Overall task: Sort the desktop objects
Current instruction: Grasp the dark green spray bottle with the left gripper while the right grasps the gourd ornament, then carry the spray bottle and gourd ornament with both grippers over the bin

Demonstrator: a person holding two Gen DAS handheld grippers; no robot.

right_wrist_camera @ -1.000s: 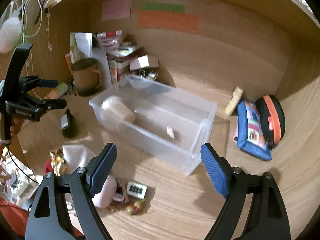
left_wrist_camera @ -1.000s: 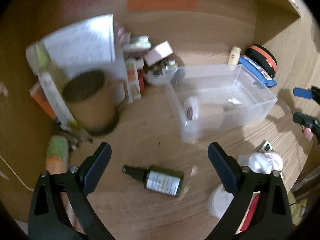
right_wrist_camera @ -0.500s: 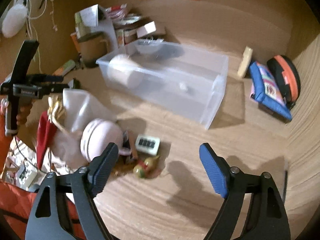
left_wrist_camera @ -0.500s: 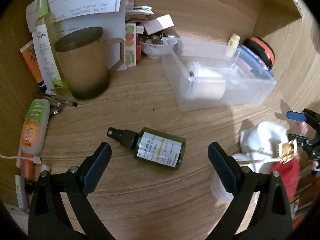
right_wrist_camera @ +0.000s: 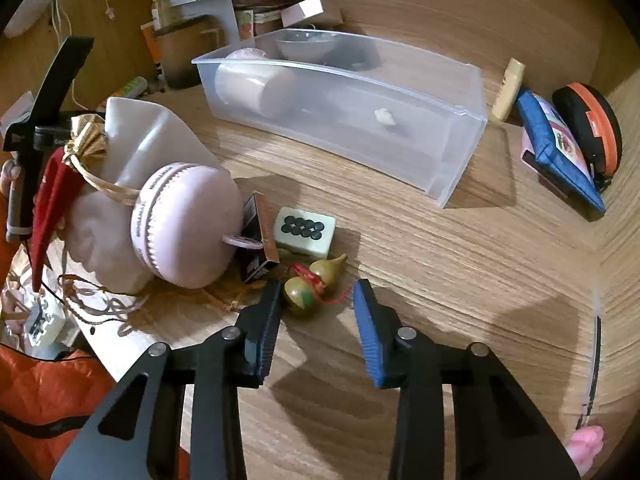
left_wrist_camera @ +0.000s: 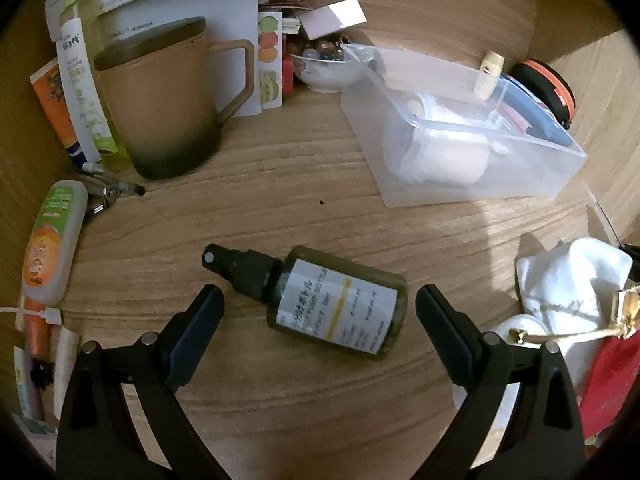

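Note:
In the left wrist view my left gripper [left_wrist_camera: 318, 312] is open, its fingers on either side of a dark green spray bottle [left_wrist_camera: 316, 300] that lies flat on the wooden desk. In the right wrist view my right gripper [right_wrist_camera: 316, 300] is partly open, its fingertips flanking a small green gourd charm [right_wrist_camera: 314, 284] with a red cord. A clear plastic bin [right_wrist_camera: 400, 120] behind holds a pale roll [right_wrist_camera: 256, 88]; it also shows in the left wrist view [left_wrist_camera: 480, 184].
A mahjong tile [right_wrist_camera: 306, 230], a pink macaron case [right_wrist_camera: 184, 224] and a white pouch [right_wrist_camera: 152, 140] lie left of the gourd. A brown mug [left_wrist_camera: 164, 104], tubes [left_wrist_camera: 52, 240] and boxes stand at the back left. A blue pouch [right_wrist_camera: 560, 148] and orange case [right_wrist_camera: 596, 128] sit at the right.
Both grippers have come down and forward. The left now straddles the spray bottle. The right has narrowed its opening and reached the gourd charm.

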